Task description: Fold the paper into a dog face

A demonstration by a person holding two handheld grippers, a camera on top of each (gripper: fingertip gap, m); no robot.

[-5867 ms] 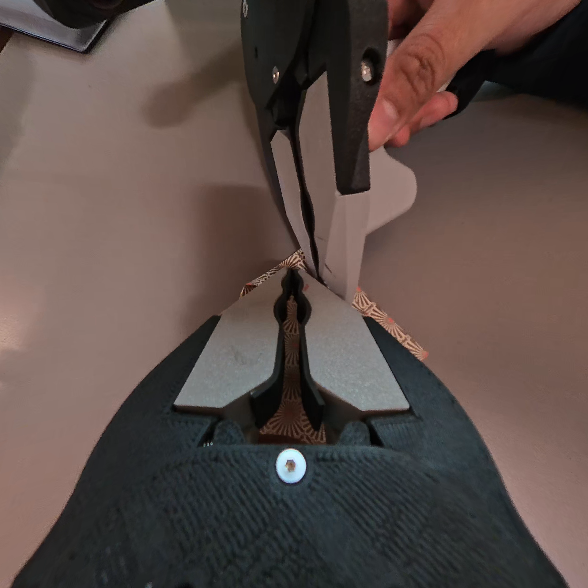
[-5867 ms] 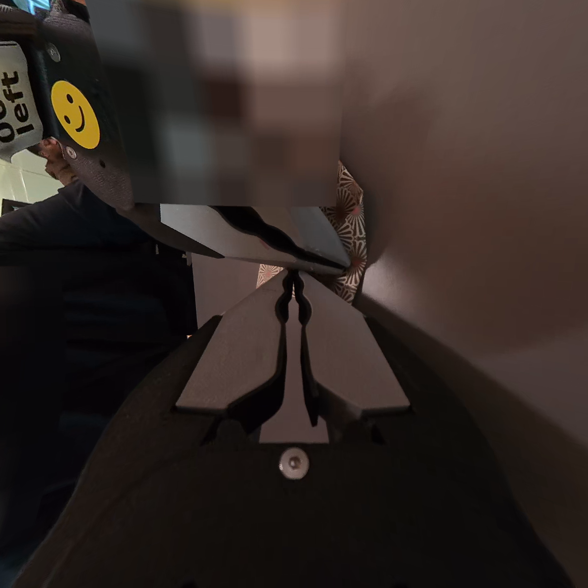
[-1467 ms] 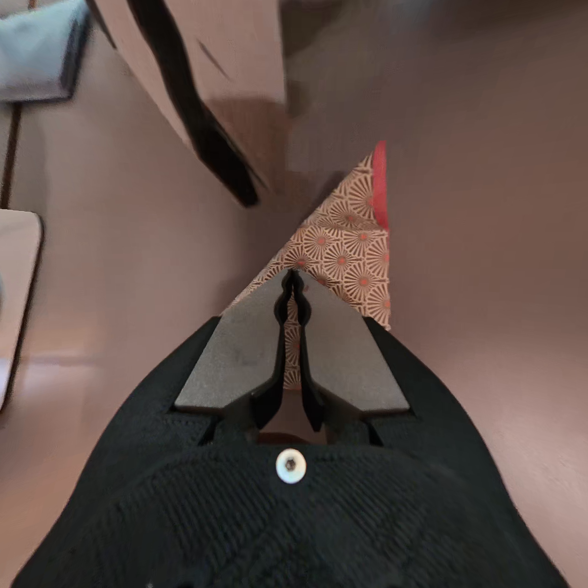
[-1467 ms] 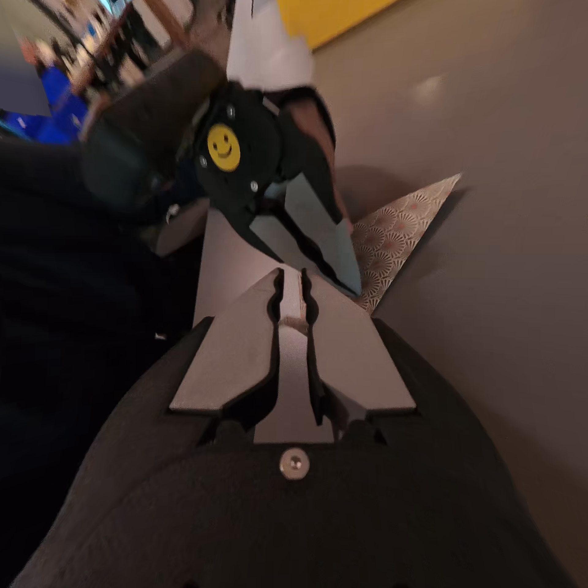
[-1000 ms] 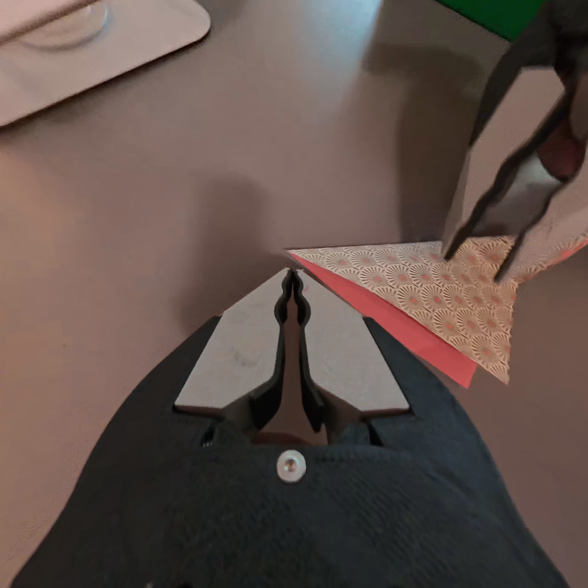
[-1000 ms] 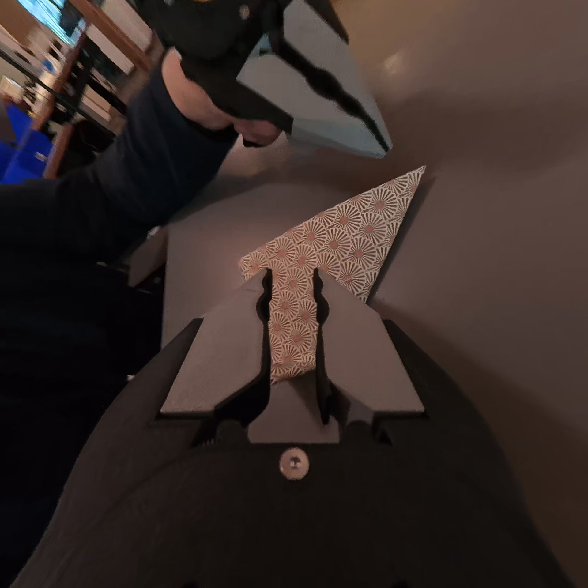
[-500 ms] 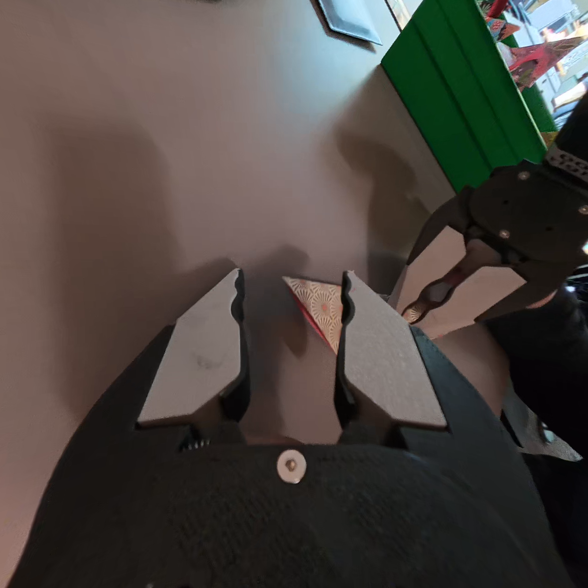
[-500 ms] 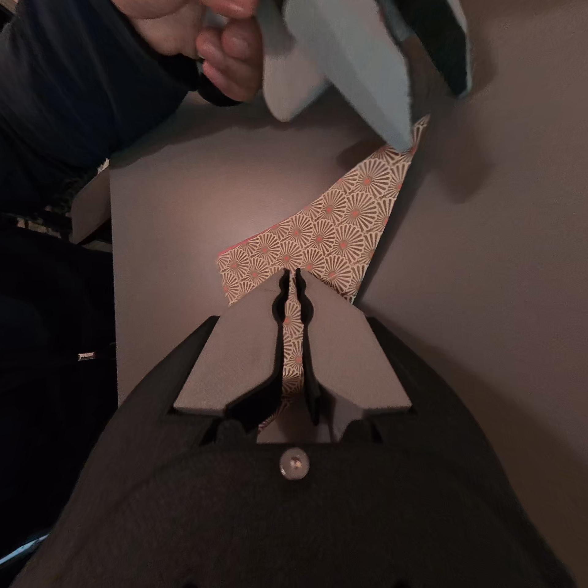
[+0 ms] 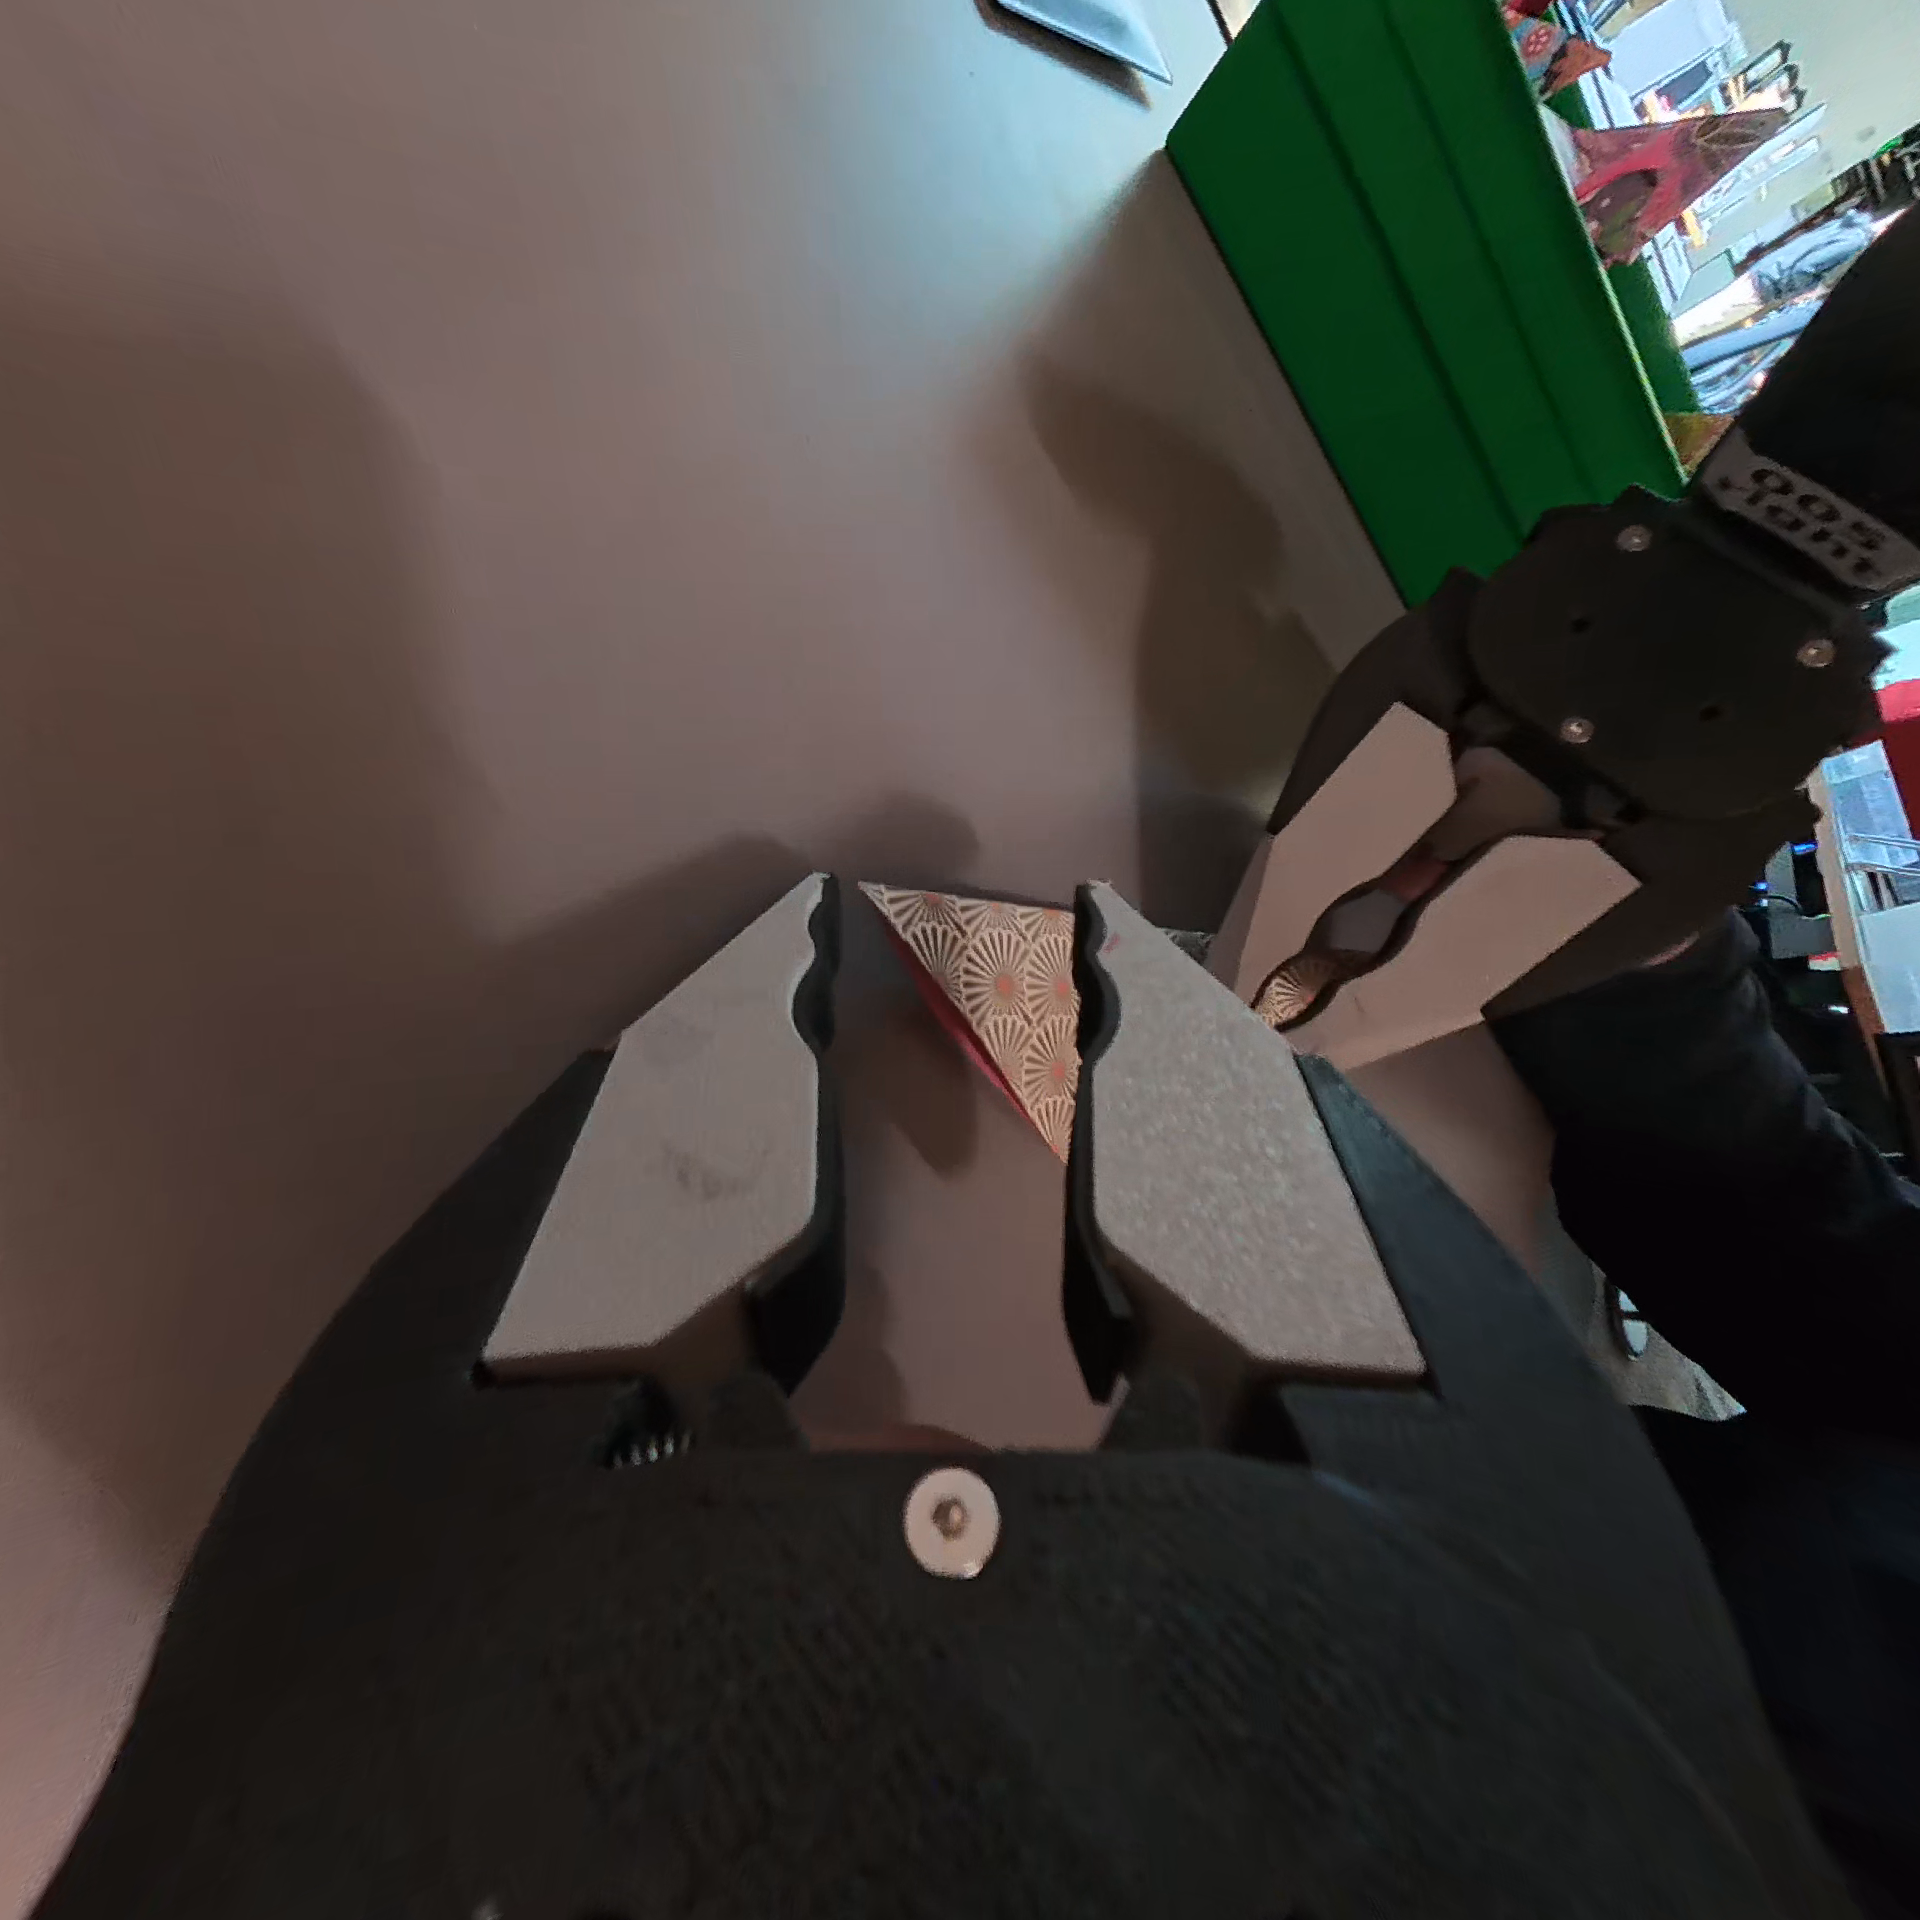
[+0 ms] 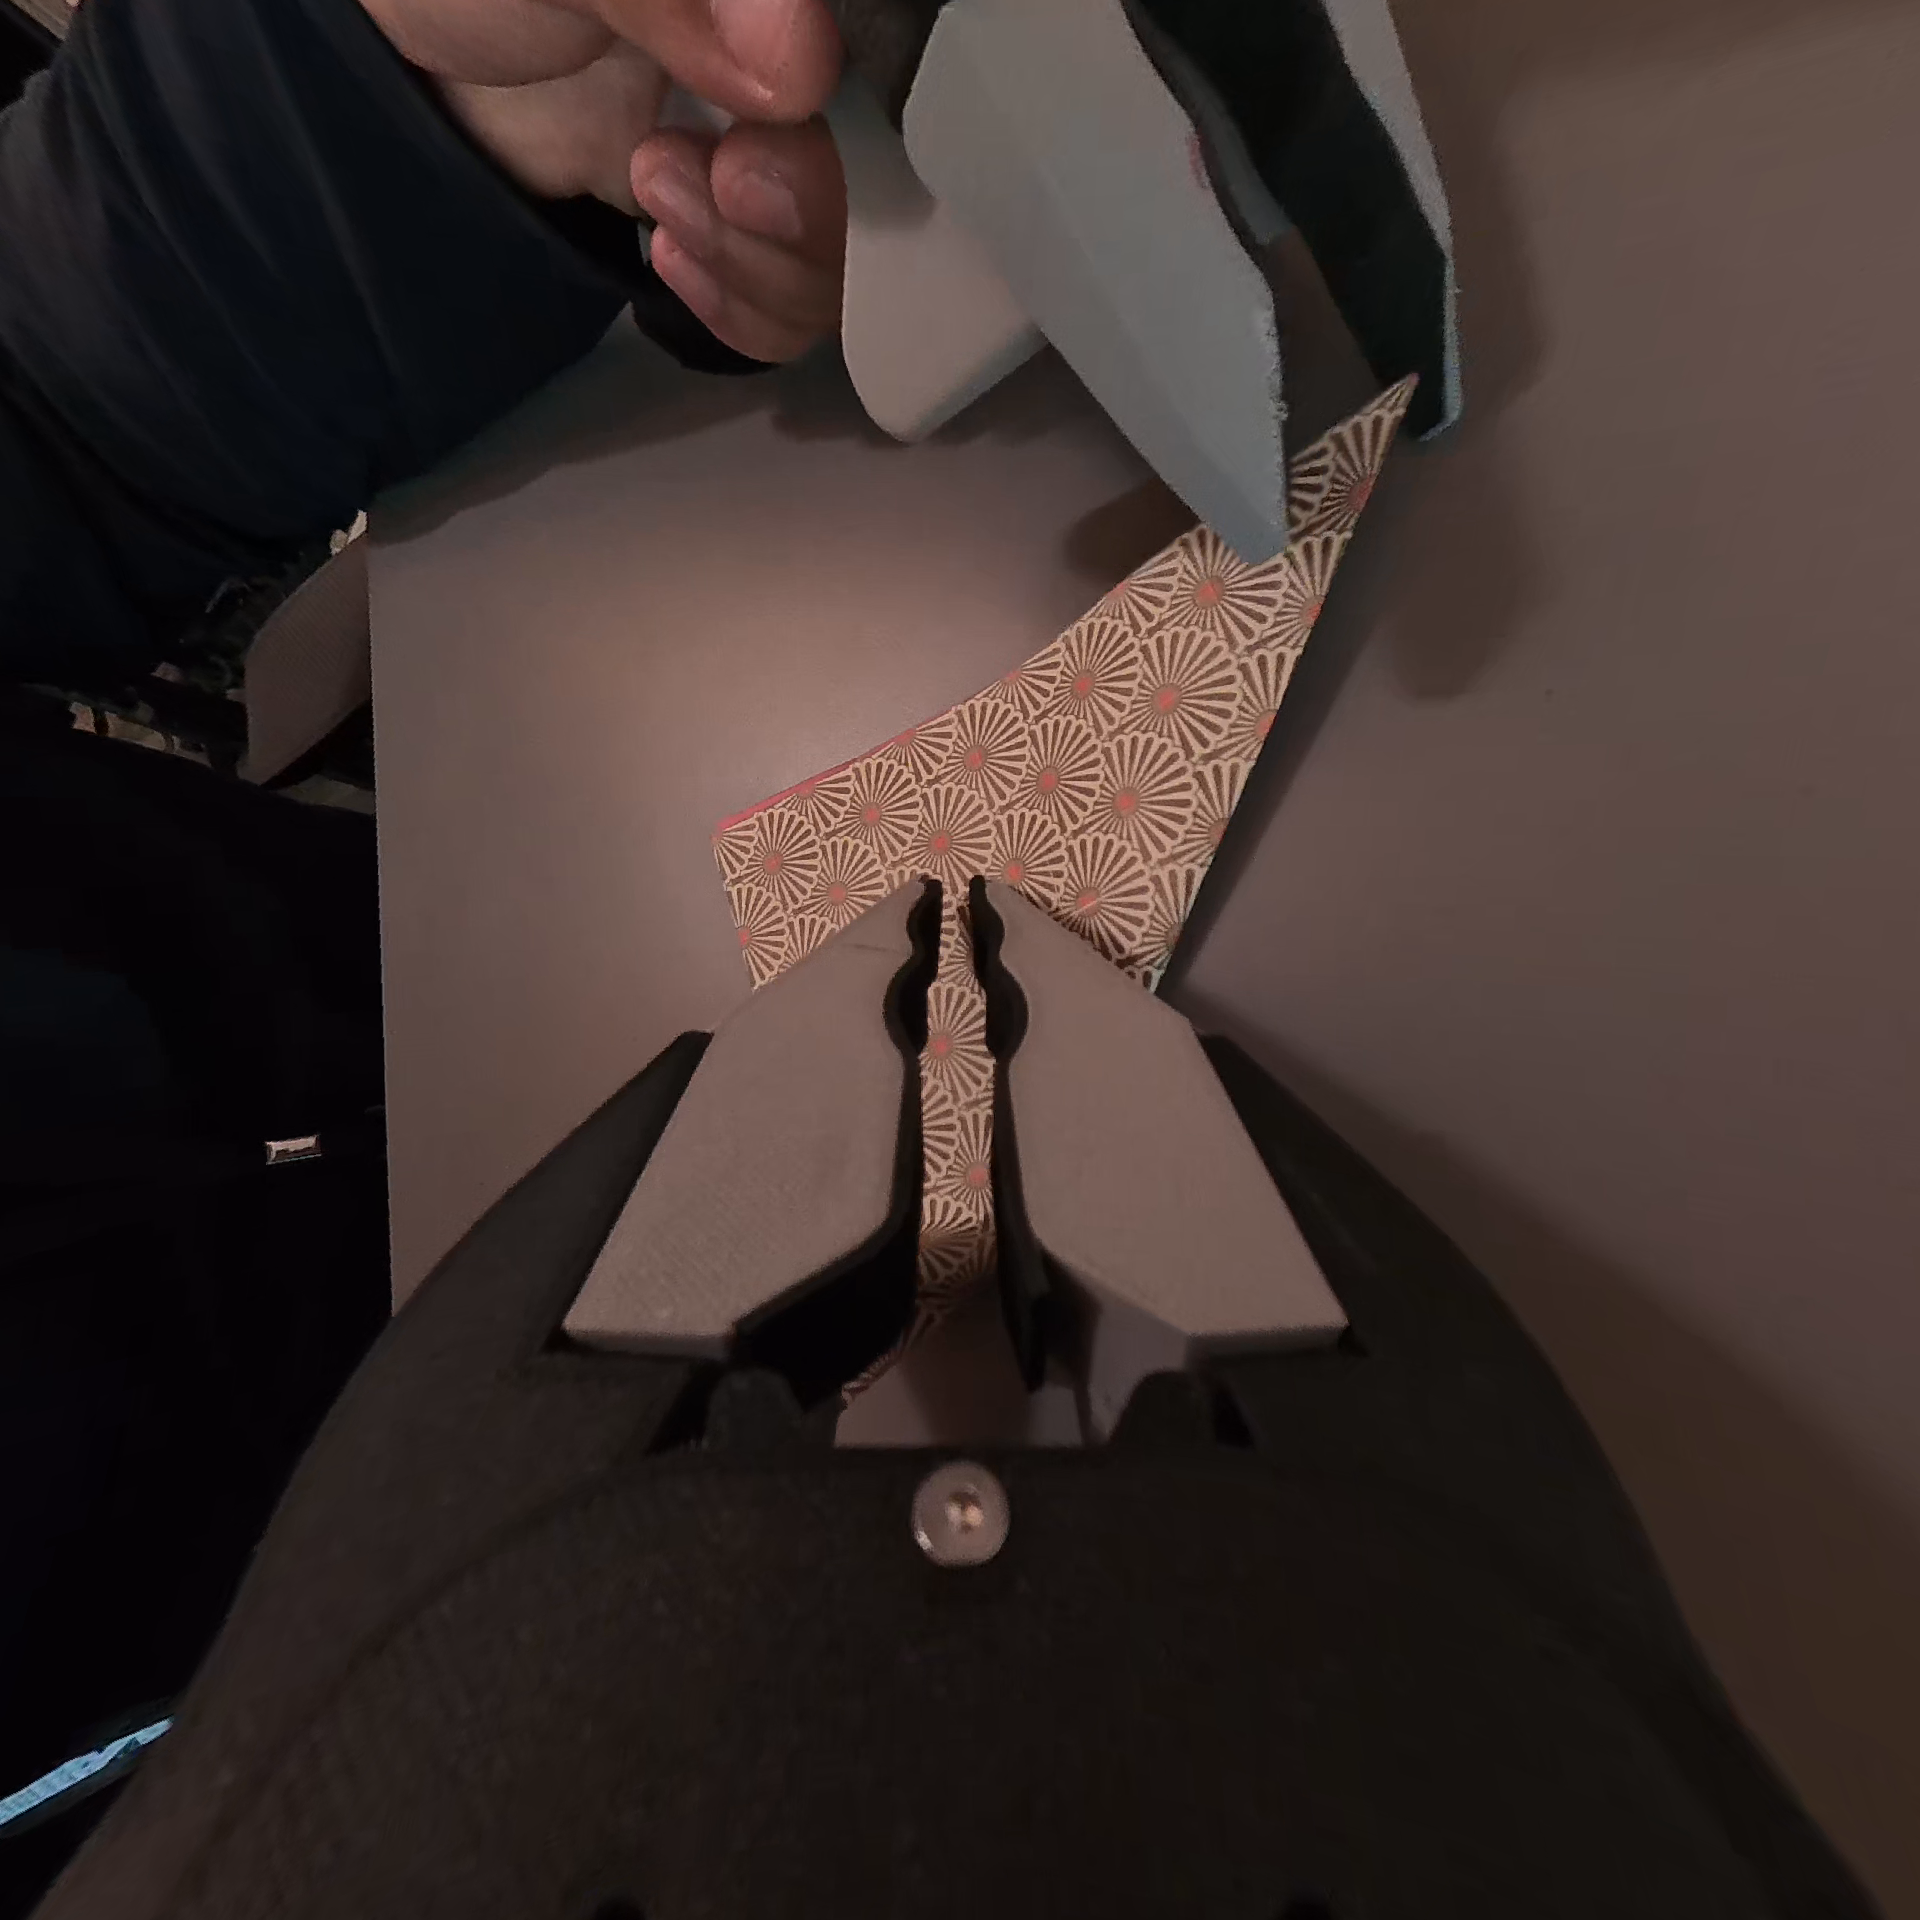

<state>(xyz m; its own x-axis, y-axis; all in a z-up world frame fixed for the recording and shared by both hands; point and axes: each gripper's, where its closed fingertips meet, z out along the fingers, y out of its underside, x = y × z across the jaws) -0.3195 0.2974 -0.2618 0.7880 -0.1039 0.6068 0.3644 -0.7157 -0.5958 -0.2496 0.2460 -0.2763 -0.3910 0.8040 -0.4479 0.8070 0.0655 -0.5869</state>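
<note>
The paper (image 9: 997,977), patterned with fan flowers on top and red beneath, lies folded into a triangle on the grey table (image 9: 520,520). My left gripper (image 9: 951,899) is open, and one sharp corner of the triangle lies between its fingers. In the right wrist view the paper (image 10: 1091,748) stretches from my right gripper (image 10: 948,883) to the left gripper (image 10: 1351,468) at its far tip. My right gripper is shut, its tips resting on the paper's wide end. It also shows in the left wrist view (image 9: 1283,1003).
A green box (image 9: 1403,260) stands at the table's far right. A flat grey item (image 9: 1081,31) lies at the back. A person's hand (image 10: 675,156) and dark sleeve hold the left gripper. The table's edge (image 10: 374,831) runs close to the paper. There is about 9 centimeters between the tips of the two grippers.
My left gripper opened and swung round the paper's sharp corner, so the tip now lies between its fingers. My right gripper closed its fingers and stays on the paper's wide end.
</note>
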